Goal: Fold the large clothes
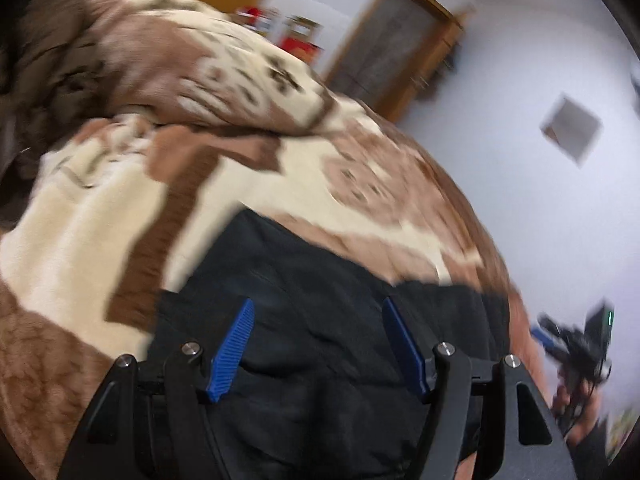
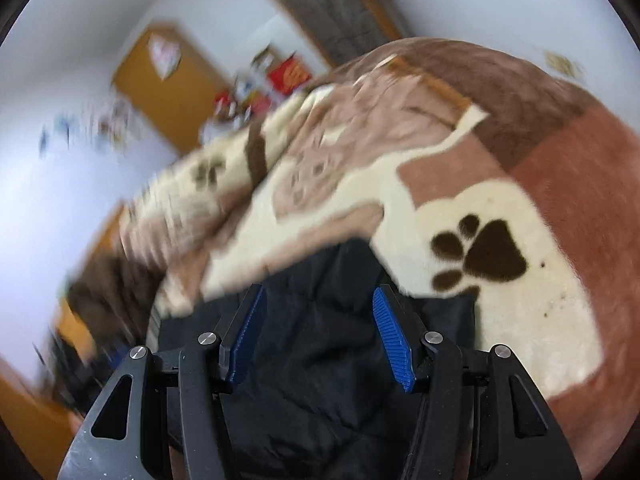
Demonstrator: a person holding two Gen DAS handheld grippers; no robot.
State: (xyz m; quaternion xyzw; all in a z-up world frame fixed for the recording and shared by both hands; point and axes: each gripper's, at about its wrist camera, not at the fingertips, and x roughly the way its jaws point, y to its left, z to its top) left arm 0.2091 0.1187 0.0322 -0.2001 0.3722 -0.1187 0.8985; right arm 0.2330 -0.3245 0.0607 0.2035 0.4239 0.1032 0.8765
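A black padded garment (image 1: 320, 264) lies folded on a brown and cream fleece blanket (image 1: 80, 240) that covers a bed. My left gripper (image 1: 318, 304) hovers over the garment, its blue pads wide apart and nothing pinched between them. In the right wrist view the same black garment (image 2: 320, 380) fills the lower middle. My right gripper (image 2: 319, 291) stands open above it and holds no cloth. The blanket (image 2: 500, 208) shows a dark paw print (image 2: 480, 256) just right of the garment. Both views are blurred.
A bunched fold of the blanket (image 1: 180, 64) rises at the bed's far side. A person's hand (image 1: 568, 404) holds the other gripper at the right edge. Behind the bed are a wooden door (image 1: 396, 48), an orange cupboard (image 2: 168, 92), red boxes (image 2: 288, 74) and white walls.
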